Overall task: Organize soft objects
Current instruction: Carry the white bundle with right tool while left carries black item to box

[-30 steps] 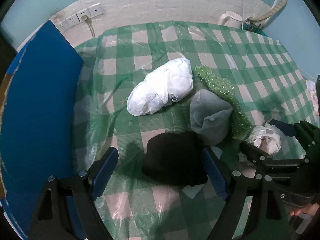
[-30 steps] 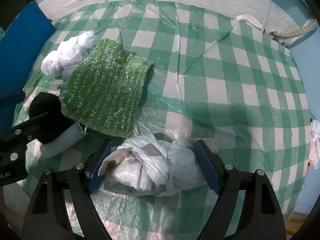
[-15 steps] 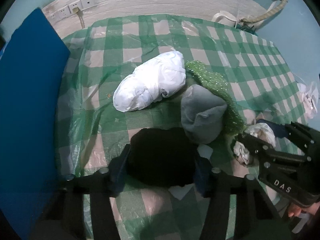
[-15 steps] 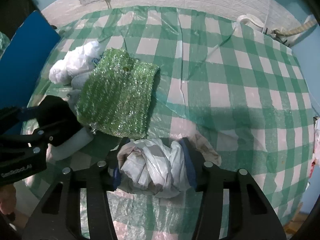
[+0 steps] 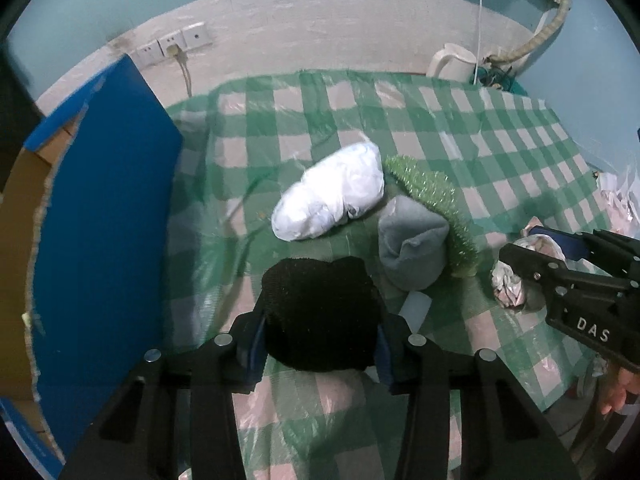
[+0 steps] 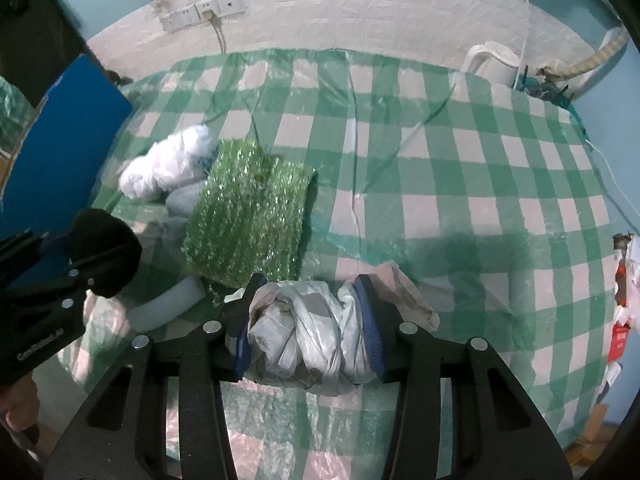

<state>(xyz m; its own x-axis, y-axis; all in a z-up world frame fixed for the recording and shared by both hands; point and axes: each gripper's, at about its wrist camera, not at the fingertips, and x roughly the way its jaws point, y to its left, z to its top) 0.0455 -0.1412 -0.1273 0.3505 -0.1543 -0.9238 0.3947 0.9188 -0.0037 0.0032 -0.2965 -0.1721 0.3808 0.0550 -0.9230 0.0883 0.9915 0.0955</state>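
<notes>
two grasps: my left hand-held gripper (image 5: pixel 318 344) pinches the black knit (image 5: pixel 320 312), the right hand-held gripper (image 6: pixel 306 336) the crumpled plastic bag (image 6: pixel 304 336); slick plastic may slip free when lifted.

Soft items on the checked tablecloth (image 6: pixel 460 184):
- one black knit bundle (image 5: pixel 320 312)
- one grey sock bundle (image 5: pixel 412 240)
- one white plastic-bag bundle (image 5: pixel 332 196)
- one crumpled grey-white plastic bag (image 6: pixel 304 336)
- one green glittery cloth (image 6: pixel 248 216)
- one white foam block (image 6: pixel 168 304)

Also: one blue box (image 5: pixel 104 208), one white kettle (image 6: pixel 492 62), two grippers.
</notes>
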